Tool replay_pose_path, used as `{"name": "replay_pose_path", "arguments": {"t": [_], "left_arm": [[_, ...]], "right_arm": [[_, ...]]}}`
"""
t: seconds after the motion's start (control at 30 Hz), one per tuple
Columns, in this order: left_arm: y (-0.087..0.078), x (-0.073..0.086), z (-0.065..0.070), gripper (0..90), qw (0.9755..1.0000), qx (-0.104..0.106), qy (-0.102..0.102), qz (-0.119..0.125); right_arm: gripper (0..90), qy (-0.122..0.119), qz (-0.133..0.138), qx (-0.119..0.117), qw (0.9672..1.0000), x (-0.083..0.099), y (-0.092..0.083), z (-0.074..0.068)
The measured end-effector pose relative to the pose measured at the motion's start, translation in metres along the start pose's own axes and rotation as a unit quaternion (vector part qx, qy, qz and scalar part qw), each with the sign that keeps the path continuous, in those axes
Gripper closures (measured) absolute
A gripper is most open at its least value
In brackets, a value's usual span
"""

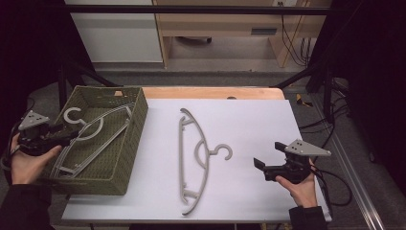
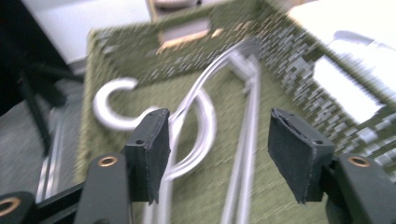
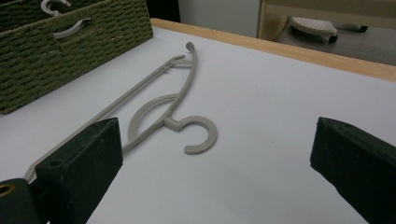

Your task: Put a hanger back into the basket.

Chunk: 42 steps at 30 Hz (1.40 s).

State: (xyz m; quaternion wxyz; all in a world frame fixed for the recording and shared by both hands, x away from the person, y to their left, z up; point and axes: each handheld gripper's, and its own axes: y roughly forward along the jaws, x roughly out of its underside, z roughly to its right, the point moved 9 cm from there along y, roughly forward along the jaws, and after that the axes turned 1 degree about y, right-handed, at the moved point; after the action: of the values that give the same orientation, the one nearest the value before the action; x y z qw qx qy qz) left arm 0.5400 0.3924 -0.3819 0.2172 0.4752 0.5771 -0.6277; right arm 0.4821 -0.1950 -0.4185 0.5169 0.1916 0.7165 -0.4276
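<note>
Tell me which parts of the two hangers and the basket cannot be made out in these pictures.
- Hanger in the basket: in the high view its lower end is hidden behind the left gripper; in the left gripper view motion blur smears it.
- Basket: cut off by the top and left edges of the right gripper view.
- Hanger on the table: its near end is hidden behind a jaw in the right gripper view.

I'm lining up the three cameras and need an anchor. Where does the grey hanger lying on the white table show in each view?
High view: the grey hanger on the table lies mid-table, hook pointing right.
Left gripper view: I cannot make it out; the hanger there lies inside the basket.
Right gripper view: it runs from lower left to upper centre, hook nearest the camera.
Shared landmark: the green woven basket.
</note>
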Motion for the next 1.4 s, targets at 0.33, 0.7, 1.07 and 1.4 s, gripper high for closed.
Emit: {"name": "replay_pose_path", "arguments": {"t": [0.33, 0.7, 1.07, 1.4], "left_arm": [[-0.007, -0.024, 0.071, 22.3, 0.9941, 0.071, -0.003, 0.083], [-0.010, -0.023, 0.141, 9.1, 0.9850, 0.126, 0.005, 0.117], [-0.004, -0.008, 0.173, 6.4, 0.9821, 0.156, 0.025, 0.102], [0.000, -0.003, 0.178, 5.7, 0.9818, 0.163, 0.025, 0.094]], "right_arm": [[2.4, 0.003, 0.008, 0.001, 1.0000, -0.002, 0.000, -0.001], [2.2, -0.001, 0.011, -0.008, 0.9999, -0.006, 0.003, -0.012], [2.0, 0.006, 0.012, -0.021, 0.9997, -0.006, 0.020, -0.032], [1.4, 0.012, 0.005, -0.036, 0.9993, -0.002, 0.038, -0.049]]}}
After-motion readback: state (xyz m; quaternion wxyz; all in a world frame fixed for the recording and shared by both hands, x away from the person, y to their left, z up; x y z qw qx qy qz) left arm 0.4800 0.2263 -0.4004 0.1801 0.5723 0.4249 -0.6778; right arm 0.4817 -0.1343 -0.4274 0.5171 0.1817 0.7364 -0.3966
